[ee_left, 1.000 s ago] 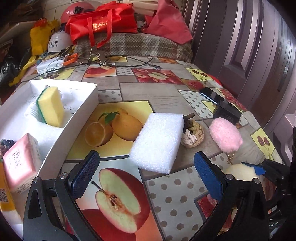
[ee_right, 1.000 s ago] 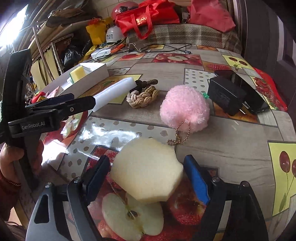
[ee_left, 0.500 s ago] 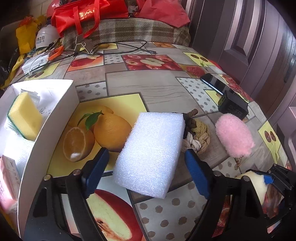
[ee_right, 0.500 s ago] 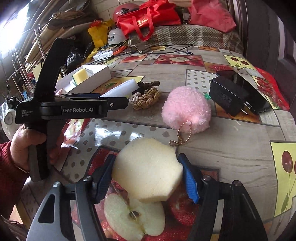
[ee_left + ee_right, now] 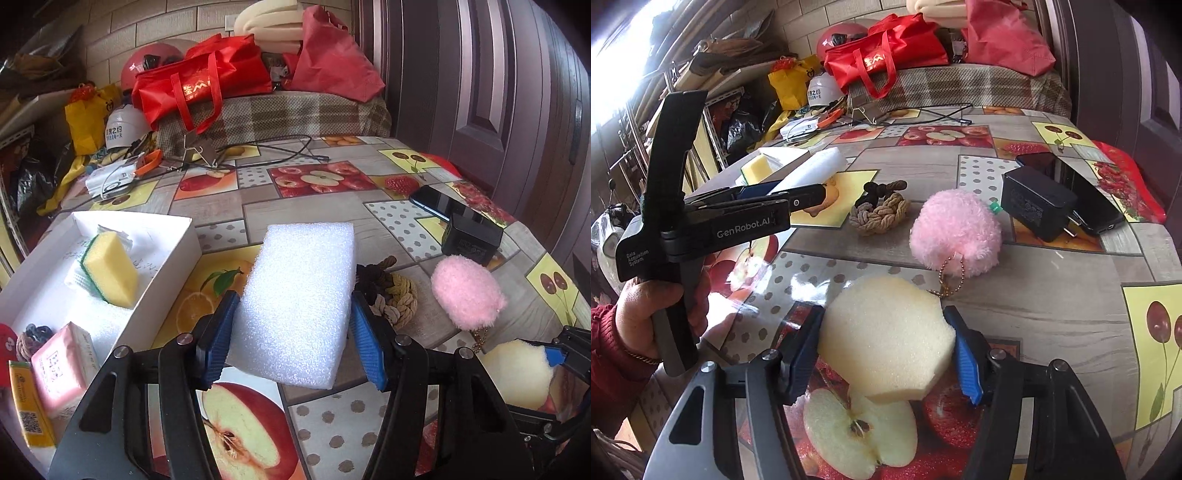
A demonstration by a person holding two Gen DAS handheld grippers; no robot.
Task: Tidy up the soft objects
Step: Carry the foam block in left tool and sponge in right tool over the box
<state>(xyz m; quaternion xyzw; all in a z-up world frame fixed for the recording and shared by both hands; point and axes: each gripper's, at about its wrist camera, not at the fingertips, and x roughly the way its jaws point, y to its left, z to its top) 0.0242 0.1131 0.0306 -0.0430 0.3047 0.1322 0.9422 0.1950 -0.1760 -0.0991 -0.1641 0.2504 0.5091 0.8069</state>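
We now have a soft piece in each gripper. A second ago the left gripper [image 5: 291, 338] stood wide open, short of the white foam block [image 5: 299, 306]; now its blue fingers [image 5: 218, 338] press against both long sides of the block, and the block appears tilted up off the desk [image 5: 332, 206], its far end raised toward the camera. The right gripper [image 5: 886, 350] has likewise closed in: its fingers [image 5: 966, 363], apart a second ago, now pinch the pale yellow sponge [image 5: 882, 332] on either side, above the apple print of the desk cover.

We judge that both grasps are made and the carrying step comes next. The white box [image 5: 177, 254] lies to the left of the foam block, near it, and already holds a yellow scouring sponge [image 5: 109, 267] and a pink packet [image 5: 61, 369], so it looks like the collecting place.

Still waiting on the desk are the pink pompom [image 5: 955, 232] with its bead chain and the braided rope coil [image 5: 879, 214], the two lying near each other and just beyond the sponge. The black charger [image 5: 1036, 206] and the phone [image 5: 1082, 192] beside it are hard items, which we leave alone.

Foam gives under pressure, so we keep the squeeze light to avoid the block slipping out during the move.
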